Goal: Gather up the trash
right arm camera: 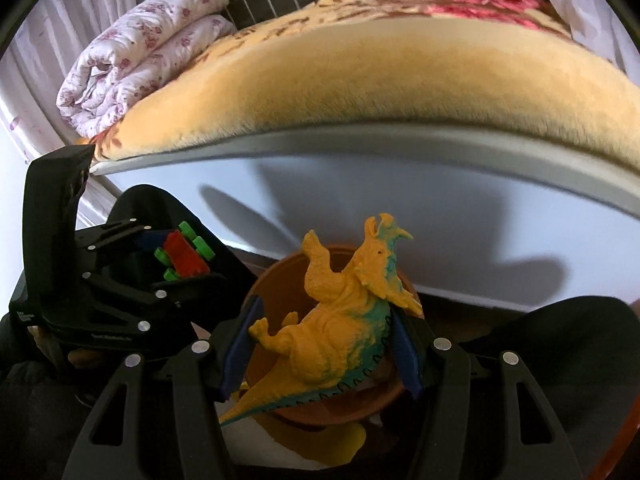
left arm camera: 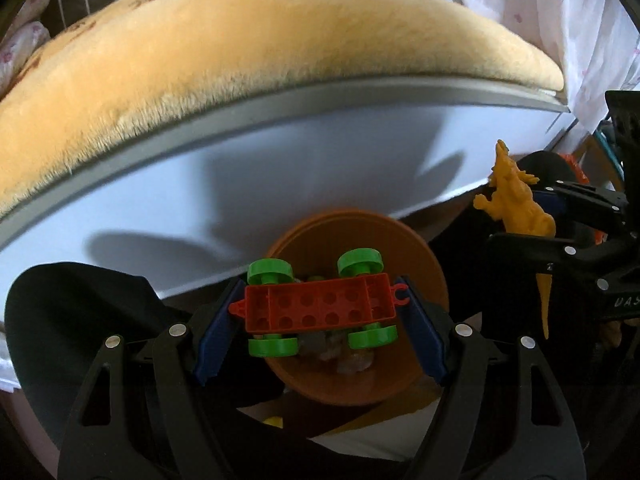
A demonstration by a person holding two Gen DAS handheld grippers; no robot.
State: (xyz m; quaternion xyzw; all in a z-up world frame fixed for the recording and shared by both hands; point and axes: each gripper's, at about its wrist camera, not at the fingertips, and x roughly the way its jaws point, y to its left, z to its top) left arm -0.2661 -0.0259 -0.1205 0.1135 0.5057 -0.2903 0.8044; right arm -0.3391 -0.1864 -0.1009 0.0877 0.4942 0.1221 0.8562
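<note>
I held both jaws directly over the brown bucket (left arm camera: 356, 320), my left gripper (left arm camera: 320, 312) clenched on the red toy car chassis (left arm camera: 320, 306) lying crosswise, my right gripper (right arm camera: 320, 336) grasping the yellow toy dinosaur (right arm camera: 340, 316).

toy car (left arm camera: 320, 307) and dinosaur (right arm camera: 340, 312) hang side by side over a bowl (left arm camera: 424, 256) before the bed (left arm camera: 280, 184).

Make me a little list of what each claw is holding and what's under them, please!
left gripper: shut on the red toy car base with green wheels, gripped at its two ends
right gripper: shut on the yellow toy dinosaur, head up
below both: brown round bin, some pale scraps inside
behind: white bed frame with a tan fuzzy blanket
far corner: folded floral quilt
</note>
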